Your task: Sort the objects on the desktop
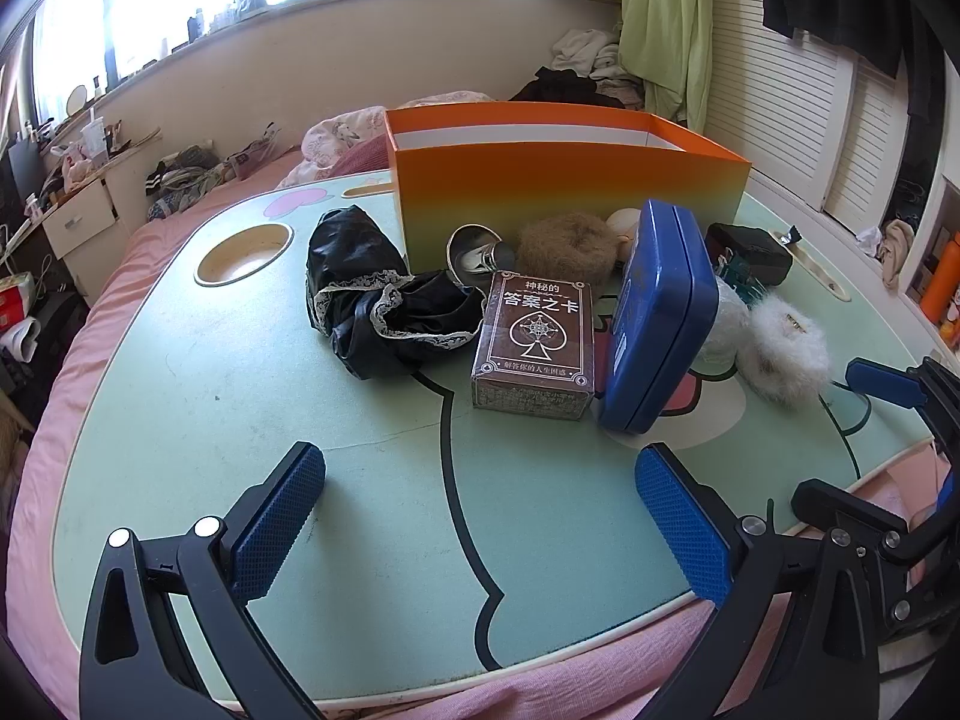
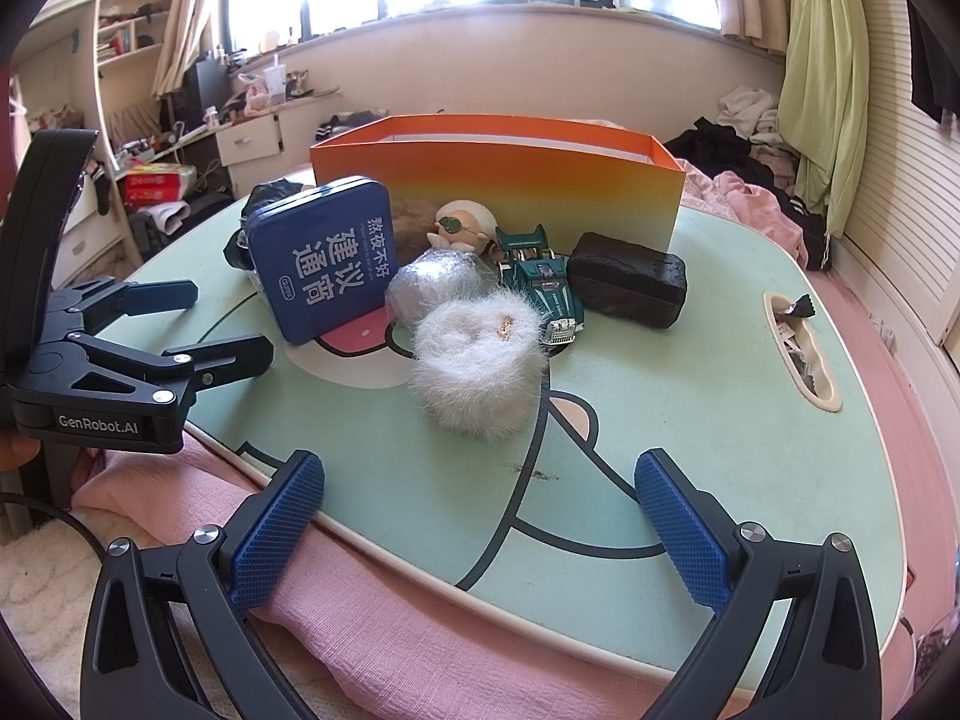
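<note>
Nothing looks sorted yet: both grippers, left gripper (image 1: 480,516) and right gripper (image 2: 480,522), hover with fingers spread and empty at the worktop's (image 1: 180,420) six o'clock edge, while card box (image 1: 533,348), blue tin (image 1: 657,324) and fluffy scrunchie (image 2: 480,372) crowd before the orange box (image 1: 570,180) at twelve o'clock

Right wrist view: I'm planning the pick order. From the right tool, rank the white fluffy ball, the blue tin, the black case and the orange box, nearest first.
From the right tool:
1. White fluffy ball, straight ahead.
2. Blue tin, left, propped on edge, and black case, right: too close to call.
3. Orange box, farthest, along the back of the table.
</note>
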A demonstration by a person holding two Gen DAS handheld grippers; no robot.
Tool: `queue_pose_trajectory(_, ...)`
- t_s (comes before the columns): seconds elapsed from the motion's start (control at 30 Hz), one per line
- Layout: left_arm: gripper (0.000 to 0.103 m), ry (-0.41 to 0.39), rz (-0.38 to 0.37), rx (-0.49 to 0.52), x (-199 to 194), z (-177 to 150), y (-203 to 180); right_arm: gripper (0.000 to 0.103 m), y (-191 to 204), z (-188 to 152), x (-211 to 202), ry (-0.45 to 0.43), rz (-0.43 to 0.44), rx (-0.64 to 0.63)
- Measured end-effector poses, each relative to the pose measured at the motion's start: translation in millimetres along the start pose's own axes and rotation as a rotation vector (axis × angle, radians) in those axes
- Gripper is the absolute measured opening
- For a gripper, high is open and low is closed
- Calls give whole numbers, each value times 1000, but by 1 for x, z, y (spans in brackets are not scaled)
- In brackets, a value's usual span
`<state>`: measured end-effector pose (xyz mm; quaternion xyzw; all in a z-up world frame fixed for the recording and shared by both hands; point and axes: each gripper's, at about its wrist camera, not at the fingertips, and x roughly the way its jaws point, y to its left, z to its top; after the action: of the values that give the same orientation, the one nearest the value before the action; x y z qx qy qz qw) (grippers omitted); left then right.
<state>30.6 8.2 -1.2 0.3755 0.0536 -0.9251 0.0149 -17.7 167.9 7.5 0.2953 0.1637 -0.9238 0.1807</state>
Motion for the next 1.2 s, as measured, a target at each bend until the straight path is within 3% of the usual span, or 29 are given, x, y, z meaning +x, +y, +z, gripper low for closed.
queue_pose_trajectory(1.2,103,-3,1,-2,-1,0,0,103,1,0,0,0,29,-18)
